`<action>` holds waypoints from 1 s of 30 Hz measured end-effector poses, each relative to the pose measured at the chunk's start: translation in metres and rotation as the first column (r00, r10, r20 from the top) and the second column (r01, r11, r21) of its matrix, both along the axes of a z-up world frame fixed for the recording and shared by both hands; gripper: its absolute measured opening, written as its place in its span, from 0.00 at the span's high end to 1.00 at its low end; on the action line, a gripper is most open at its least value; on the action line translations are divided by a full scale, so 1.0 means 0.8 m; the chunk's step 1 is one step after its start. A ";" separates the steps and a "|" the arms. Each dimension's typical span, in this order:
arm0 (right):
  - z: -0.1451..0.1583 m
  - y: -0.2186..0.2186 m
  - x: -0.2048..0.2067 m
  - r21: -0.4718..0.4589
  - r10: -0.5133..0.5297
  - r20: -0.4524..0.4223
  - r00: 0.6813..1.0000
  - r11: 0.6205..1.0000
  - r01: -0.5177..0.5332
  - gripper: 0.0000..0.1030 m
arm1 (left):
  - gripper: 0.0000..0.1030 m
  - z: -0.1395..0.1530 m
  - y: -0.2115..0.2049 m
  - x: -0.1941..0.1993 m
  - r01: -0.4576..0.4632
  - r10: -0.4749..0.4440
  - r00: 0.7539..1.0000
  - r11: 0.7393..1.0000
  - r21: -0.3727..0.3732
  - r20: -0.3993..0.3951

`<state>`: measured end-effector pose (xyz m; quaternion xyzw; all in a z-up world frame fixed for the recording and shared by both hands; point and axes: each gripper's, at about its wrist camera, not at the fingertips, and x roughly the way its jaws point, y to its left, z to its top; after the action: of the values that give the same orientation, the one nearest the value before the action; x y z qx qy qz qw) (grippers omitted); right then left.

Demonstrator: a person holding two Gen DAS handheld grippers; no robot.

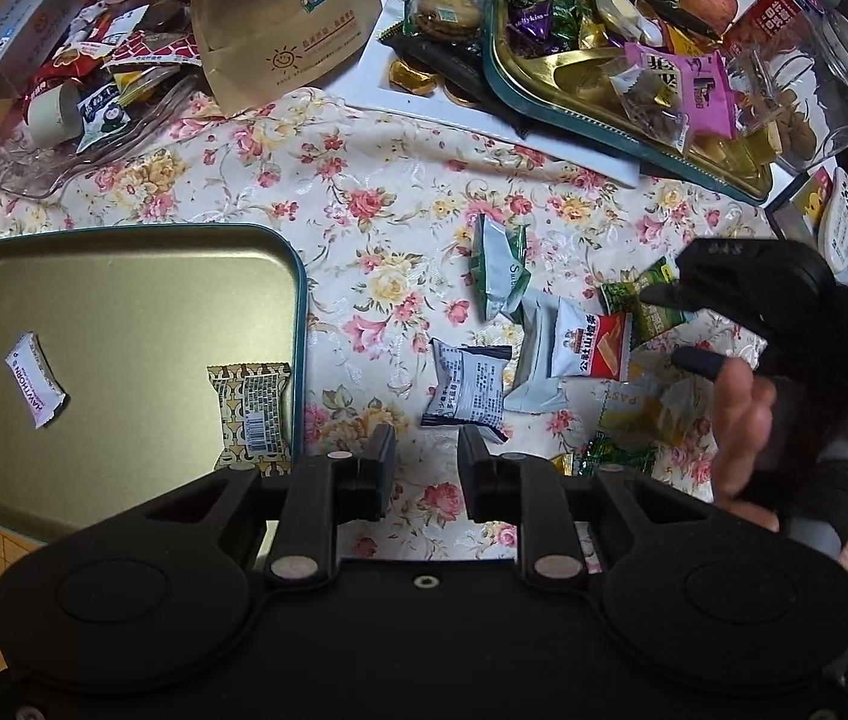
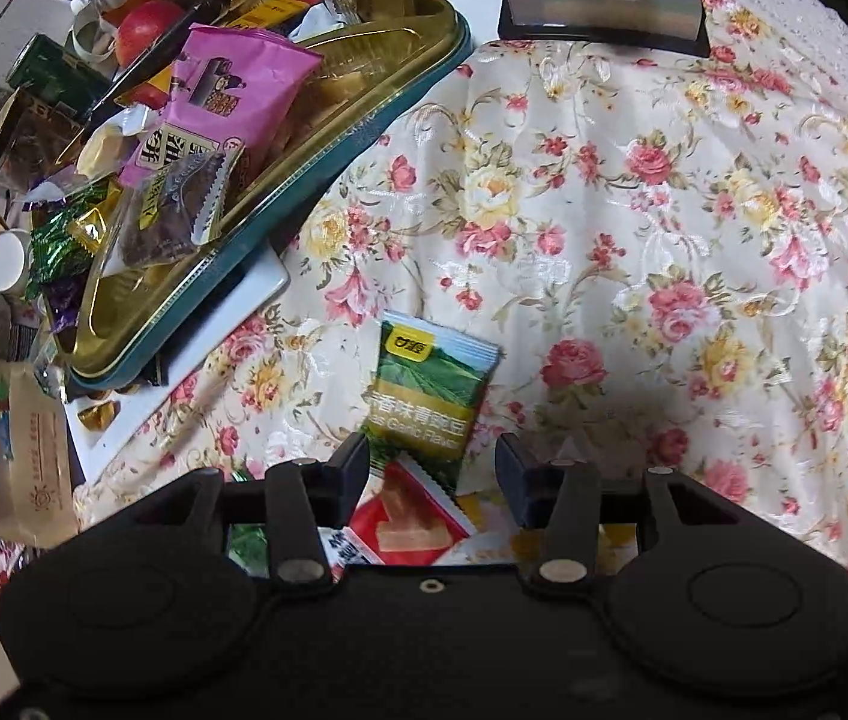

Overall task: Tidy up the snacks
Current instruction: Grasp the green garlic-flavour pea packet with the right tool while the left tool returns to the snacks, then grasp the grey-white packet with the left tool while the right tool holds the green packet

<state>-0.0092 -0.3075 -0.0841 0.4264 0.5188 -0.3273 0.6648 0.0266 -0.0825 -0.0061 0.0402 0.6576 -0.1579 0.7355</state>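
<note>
left gripper [image 1: 427, 456] is hovering with jaws apart and nothing in them, just beside the gold tin tray [image 1: 123, 276] that is holding a hawthorn candy [image 1: 35, 379] and a patterned snack pack [image 1: 252, 414]. right gripper [image 2: 433, 468] is sitting released over the green pea packet [image 2: 427, 390] and red-white snack pack [image 2: 405, 525] on the floral tablecloth [image 2: 664, 240].

Left wrist view: looks down and forward over the floral-clothed surface [image 1: 399, 192], fairly high. Right wrist view: lower, close above the packets. Both share the green pea packet [image 1: 652, 309] [image 2: 427, 396] and gold tin [image 1: 544, 114] [image 2: 279, 252].
</note>
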 end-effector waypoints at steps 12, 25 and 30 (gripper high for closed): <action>-0.020 0.002 0.023 -0.074 0.013 -0.077 0.997 0.997 -0.019 0.49 | 0.70 -0.005 0.000 0.001 0.000 0.000 1.000 1.000 0.015 -0.004; 0.035 -0.013 -0.009 -0.125 0.110 -0.048 0.993 0.985 -0.115 0.66 | 0.70 -0.006 0.006 0.011 -0.022 0.022 1.000 1.000 -0.005 0.016; 0.100 -0.023 -0.034 -0.141 0.141 0.004 0.990 0.980 -0.139 0.66 | 0.70 -0.013 -0.013 0.006 0.022 -0.022 1.000 0.999 -0.039 0.000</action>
<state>-0.0360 -0.3259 -0.0038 0.3431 0.5184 -0.3123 0.7183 0.0313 -0.0926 -0.0164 0.0330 0.6541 -0.1787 0.7343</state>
